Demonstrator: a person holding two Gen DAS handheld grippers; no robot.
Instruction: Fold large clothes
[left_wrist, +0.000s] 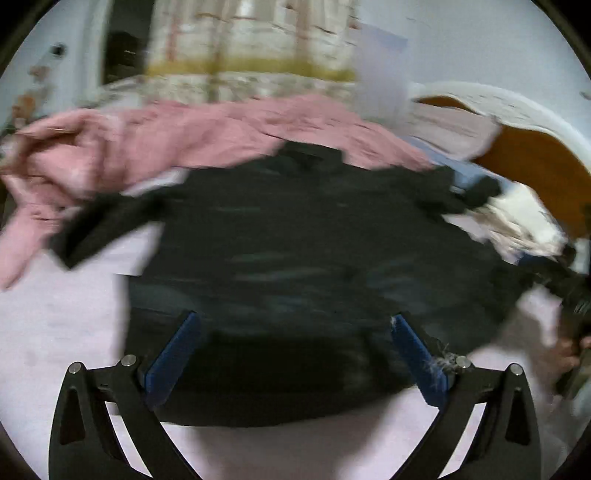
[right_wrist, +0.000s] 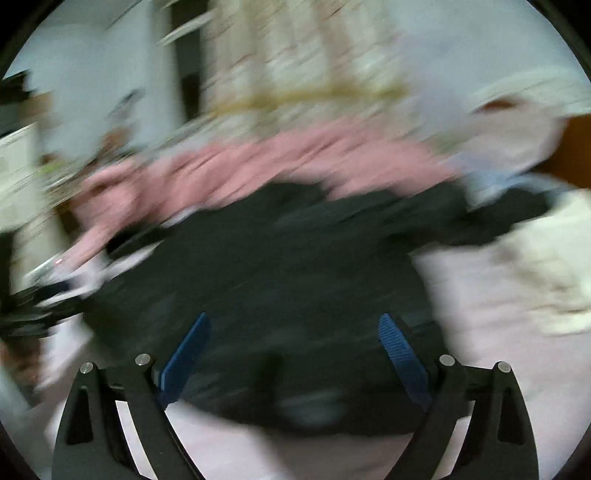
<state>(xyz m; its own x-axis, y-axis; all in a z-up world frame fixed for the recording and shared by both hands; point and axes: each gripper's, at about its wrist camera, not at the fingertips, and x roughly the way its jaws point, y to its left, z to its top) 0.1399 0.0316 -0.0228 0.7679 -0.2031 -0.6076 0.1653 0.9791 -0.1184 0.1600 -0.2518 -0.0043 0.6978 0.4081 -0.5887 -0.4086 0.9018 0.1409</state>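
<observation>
Black cloth fills the middle of both views: a dark shirt lies spread on a pale pink sheet that covers a bed. It looks laid out flat, chest up or down I cannot tell, with one sleeve stretched toward the left and the other bunched toward the right. The hem nearest the cameras runs in a fairly straight line. I see no fold in it yet, so I judge the task to be at its start for this piece: spread out, all the folding left to do.

Behind the shirt a pink garment lies crumpled and unfolded, touching the shirt's far edge. To the right sits a heap of whitish cloth, also unfolded. Those appear to be waiting their turn.

The left gripper hangs above the shirt's near hem with its blue pads spread wide. Nothing is pinched between them; the shirt shows under the gap. Some lint clings to the right-hand pad.

The right gripper is likewise spread wide over the shirt, gripping nothing. Its view is heavily smeared, so fine detail is lost. Whether either set of pads touches the fabric below I cannot tell.

At the right edge of the left view, part of a hand shows on a dark handle.
</observation>
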